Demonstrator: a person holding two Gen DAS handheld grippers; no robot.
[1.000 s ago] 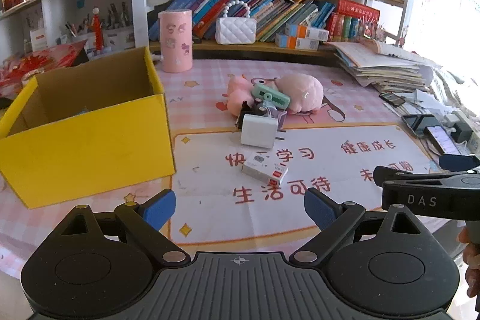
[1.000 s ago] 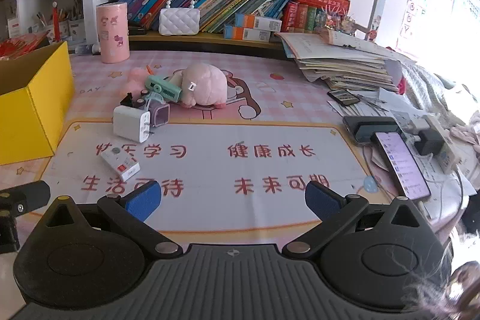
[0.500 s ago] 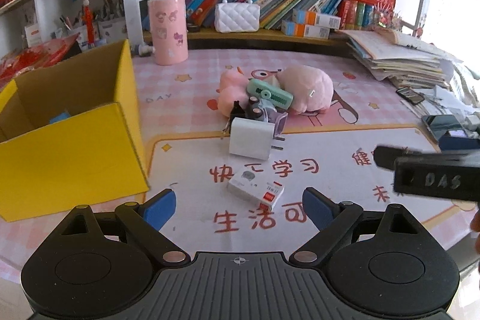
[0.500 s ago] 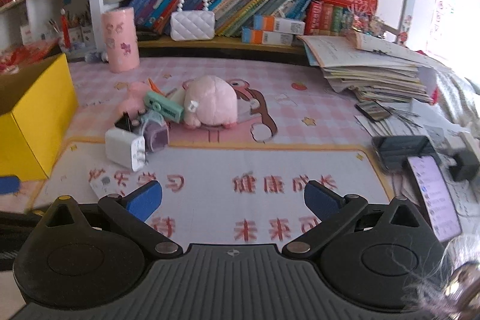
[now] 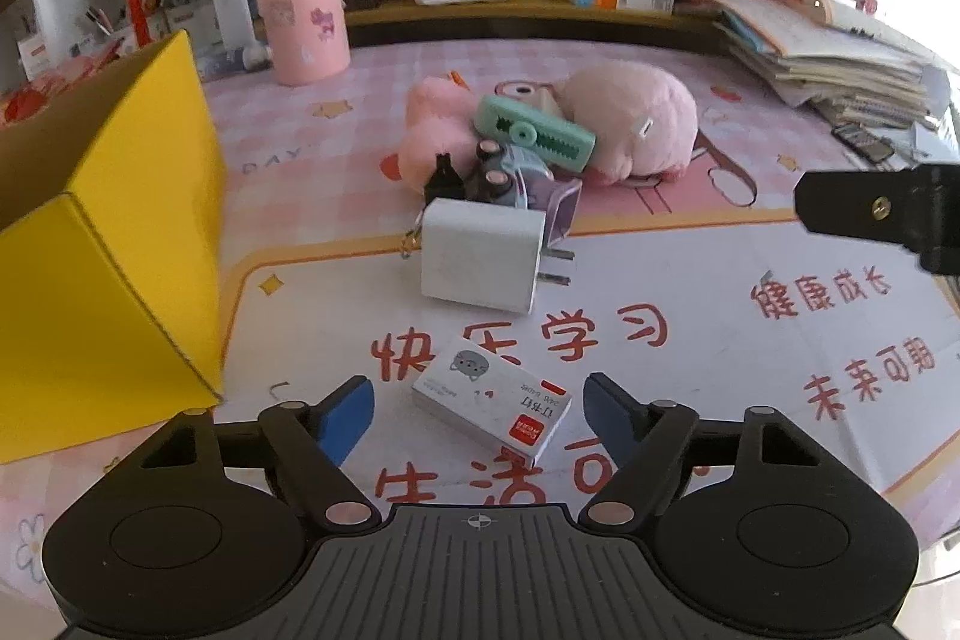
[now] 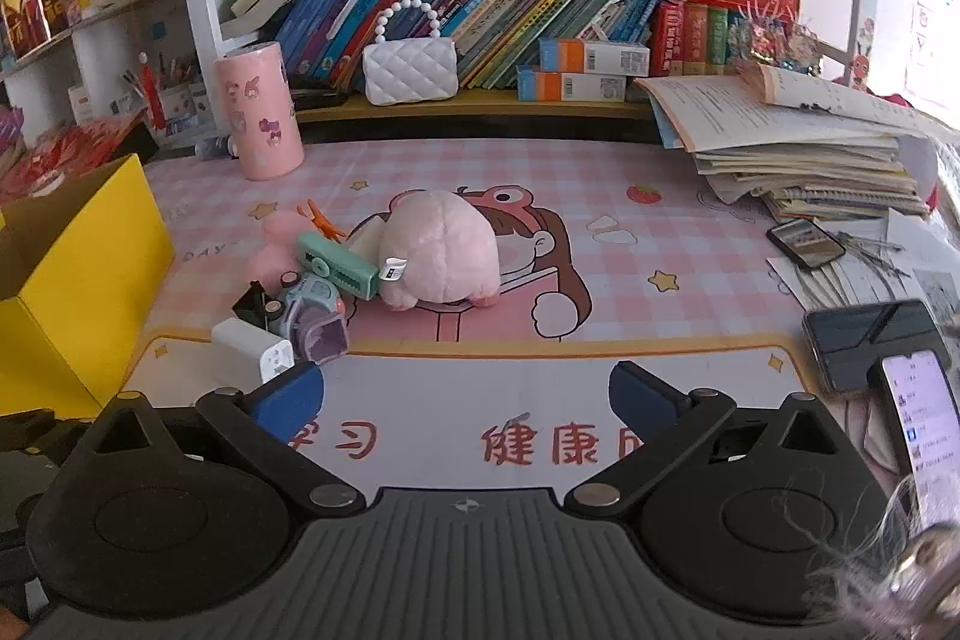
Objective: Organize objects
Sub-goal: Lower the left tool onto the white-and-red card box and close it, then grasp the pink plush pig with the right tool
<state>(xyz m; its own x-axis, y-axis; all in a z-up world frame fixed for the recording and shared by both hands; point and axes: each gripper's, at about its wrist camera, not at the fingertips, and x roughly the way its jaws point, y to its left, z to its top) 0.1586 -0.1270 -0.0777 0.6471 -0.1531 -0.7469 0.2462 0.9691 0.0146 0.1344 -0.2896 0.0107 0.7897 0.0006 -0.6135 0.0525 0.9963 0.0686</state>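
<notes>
In the left wrist view my left gripper (image 5: 477, 415) is open, with a small white staple box (image 5: 492, 411) lying on the mat between its blue fingertips. Beyond it lie a white charger plug (image 5: 480, 255), a small toy camera (image 5: 516, 175), a green stapler (image 5: 537, 131) and pink plush toys (image 5: 630, 124). An open yellow cardboard box (image 5: 108, 244) stands at the left. My right gripper (image 6: 465, 397) is open and empty above the mat, facing the same pile (image 6: 336, 274), with the pink plush (image 6: 441, 247) ahead.
A pink cylinder (image 6: 259, 111) and a white quilted purse (image 6: 411, 67) stand at the back by the bookshelf. A stack of papers (image 6: 798, 142) and phones (image 6: 870, 340) lie at the right. The yellow box (image 6: 78, 274) is at the left.
Both grippers have moved forward toward the pile. The staple box has come between my left fingertips. The right gripper's body shows higher at the left view's right edge.
</notes>
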